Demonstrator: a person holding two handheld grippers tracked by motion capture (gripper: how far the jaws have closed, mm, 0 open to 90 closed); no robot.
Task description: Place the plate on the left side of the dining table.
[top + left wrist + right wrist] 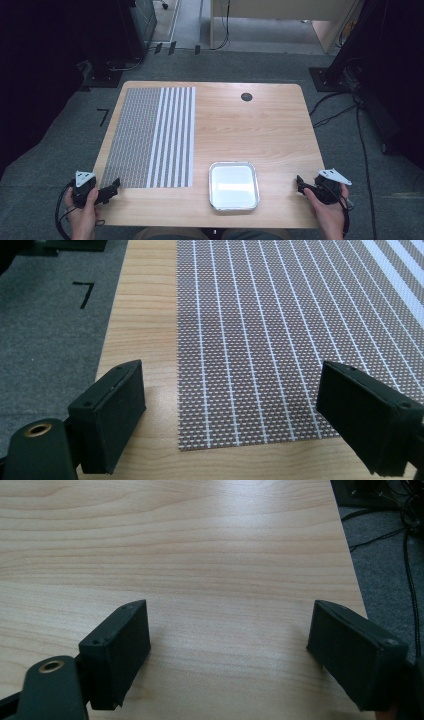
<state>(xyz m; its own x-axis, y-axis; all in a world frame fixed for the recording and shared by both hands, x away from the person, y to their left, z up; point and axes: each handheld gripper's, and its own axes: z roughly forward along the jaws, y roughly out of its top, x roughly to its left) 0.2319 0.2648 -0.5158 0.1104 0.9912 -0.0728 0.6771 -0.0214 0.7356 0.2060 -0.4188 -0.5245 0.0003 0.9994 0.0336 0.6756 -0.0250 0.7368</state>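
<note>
Left gripper [111, 189], jaws wide and empty, just short of woven placemat [150, 135]; near edge dead ahead, long axis running away. Right gripper [301, 184], likewise released, well apart beyond foil tray [233, 206].

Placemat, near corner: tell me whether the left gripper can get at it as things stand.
Probably yes. The left gripper is open, its jaws standing either side of the placemat's near edge, with bare table and nothing lying between. The foil tray sits off to the right, clear of that path.
</note>
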